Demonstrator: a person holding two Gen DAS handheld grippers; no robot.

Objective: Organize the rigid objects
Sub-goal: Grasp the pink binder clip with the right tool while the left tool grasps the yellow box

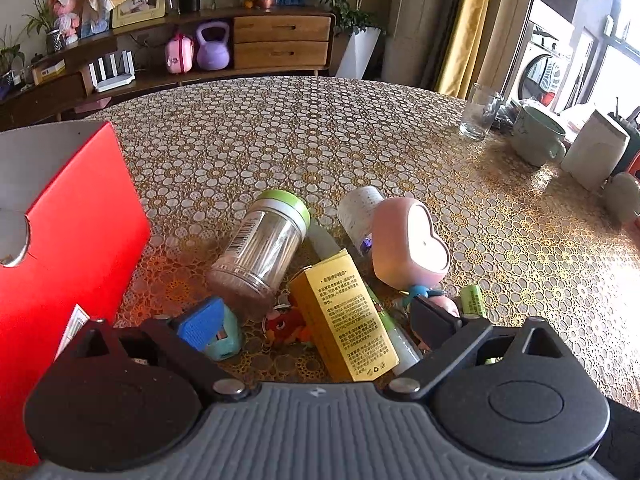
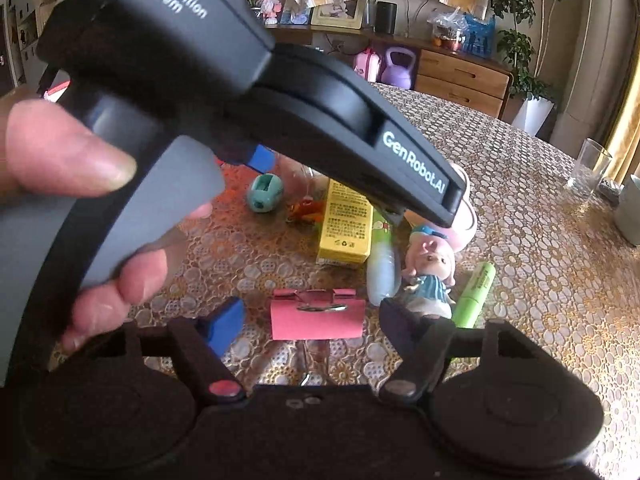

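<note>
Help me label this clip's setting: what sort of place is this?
Most likely a home living or dining room: a round table with a lace-patterned cloth, a wooden sideboard holding toys and plants, and a washing machine beyond.

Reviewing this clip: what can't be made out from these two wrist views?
- Left wrist view: red box is cut off by the left edge; its contents are unseen.
- Left wrist view: the orange toy is partly hidden behind the yellow box.
- Right wrist view: the left gripper and hand block the clear jar and pink heart container.
</note>
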